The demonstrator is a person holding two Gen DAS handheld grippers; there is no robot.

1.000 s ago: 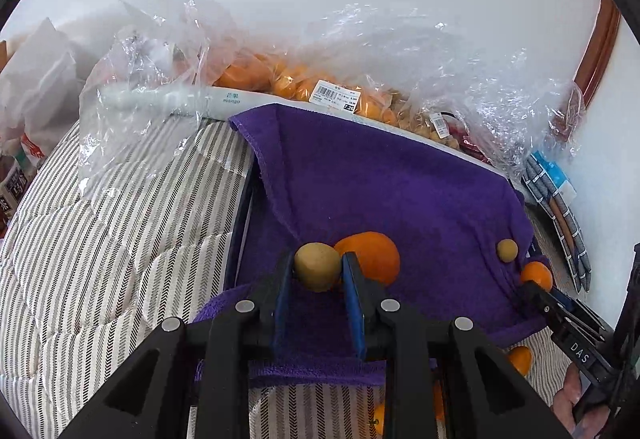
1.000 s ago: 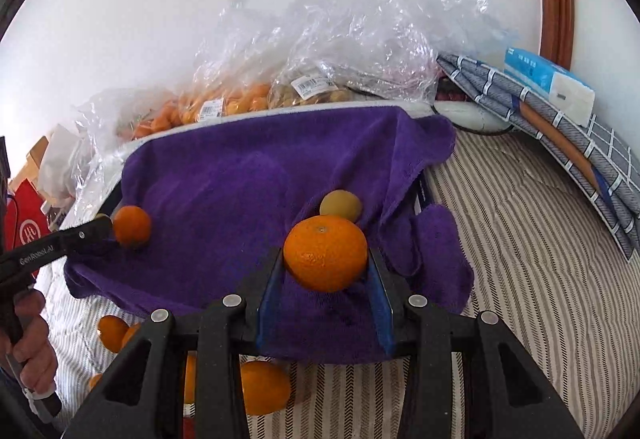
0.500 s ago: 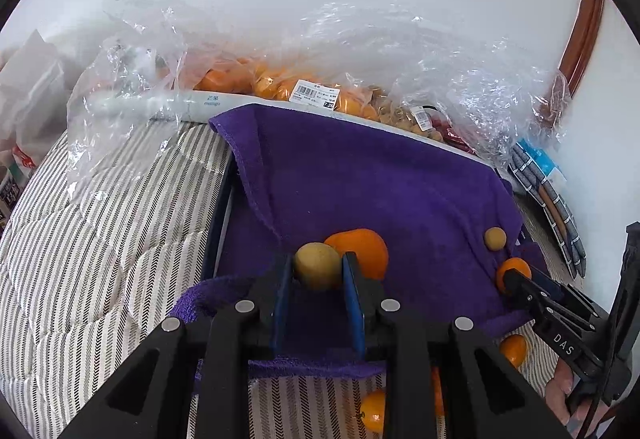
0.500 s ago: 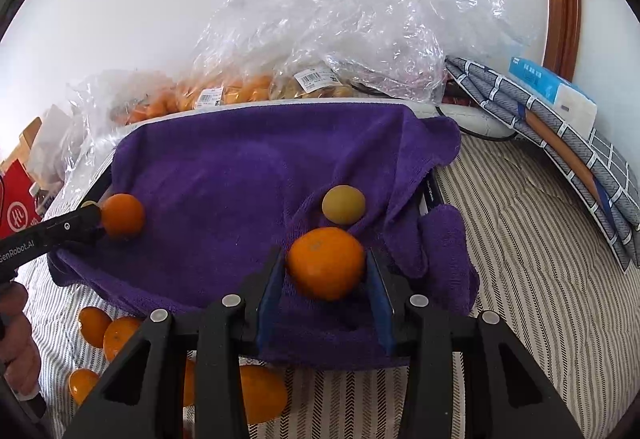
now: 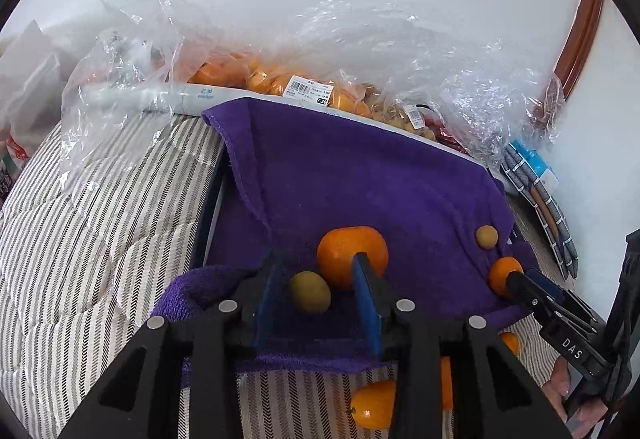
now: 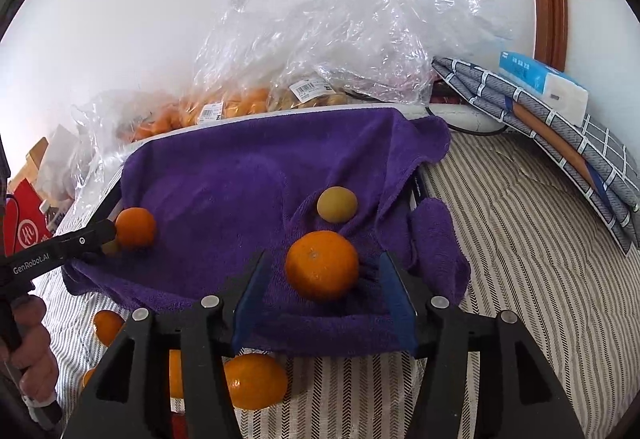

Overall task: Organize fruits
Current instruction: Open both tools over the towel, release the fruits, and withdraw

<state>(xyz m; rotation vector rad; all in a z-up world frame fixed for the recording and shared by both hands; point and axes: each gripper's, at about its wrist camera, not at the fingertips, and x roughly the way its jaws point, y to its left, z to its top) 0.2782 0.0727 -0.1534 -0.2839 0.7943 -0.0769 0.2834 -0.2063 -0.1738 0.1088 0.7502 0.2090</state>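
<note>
Left wrist view
Left gripper (image 5: 316,299): jaws just opened, narrow gap; yellow fruit (image 5: 310,292) lies loose between them, clear of both pads.
Orange (image 5: 352,257): on the purple towel (image 5: 360,179), just beyond the right pad.
Far: fruit bags (image 5: 312,87) along the wall.

Right wrist view
Right gripper (image 6: 322,295): jaws just opened wide; big orange (image 6: 322,265) rests on the towel between them, touching neither pad.
Small yellow fruit (image 6: 337,204): just beyond it.
Near: loose oranges (image 6: 254,381) on the striped bedding (image 6: 520,259).

My left gripper (image 5: 316,293) has just been opening; the small yellow-green round fruit (image 5: 310,292) sits loose between its jaws on the purple towel (image 5: 360,179).
</note>
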